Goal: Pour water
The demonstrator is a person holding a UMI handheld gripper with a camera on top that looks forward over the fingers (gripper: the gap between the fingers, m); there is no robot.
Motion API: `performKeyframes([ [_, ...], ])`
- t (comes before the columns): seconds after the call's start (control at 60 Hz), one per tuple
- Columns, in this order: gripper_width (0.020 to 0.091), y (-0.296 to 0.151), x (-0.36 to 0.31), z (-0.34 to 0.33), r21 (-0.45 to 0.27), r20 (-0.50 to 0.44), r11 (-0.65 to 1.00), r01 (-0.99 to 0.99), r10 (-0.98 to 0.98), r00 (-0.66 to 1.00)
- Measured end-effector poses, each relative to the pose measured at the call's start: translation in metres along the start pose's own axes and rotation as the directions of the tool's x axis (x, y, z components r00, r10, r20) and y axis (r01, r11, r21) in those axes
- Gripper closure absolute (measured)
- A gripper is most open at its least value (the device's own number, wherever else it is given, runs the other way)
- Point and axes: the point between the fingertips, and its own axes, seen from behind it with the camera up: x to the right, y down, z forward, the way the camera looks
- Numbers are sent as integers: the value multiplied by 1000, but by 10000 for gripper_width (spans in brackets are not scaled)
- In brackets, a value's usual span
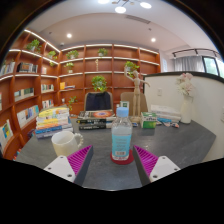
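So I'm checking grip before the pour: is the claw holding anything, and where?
Nothing is held. The bottle stands on the table between the open claw's fingers, gaps either side.

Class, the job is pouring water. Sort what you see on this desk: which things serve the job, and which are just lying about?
For the job: water bottle, standing between the open jaws of the gripper; white cup.

Lying about: stacked books, green box, vase of flowers.
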Motion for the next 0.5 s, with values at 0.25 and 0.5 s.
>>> performKeyframes([
  [0.25,308,-6,-16,-32,21,25,1000,6,-6,1000],
  [0.5,306,4,-28,-38,-3,40,998,60,-59,997],
])
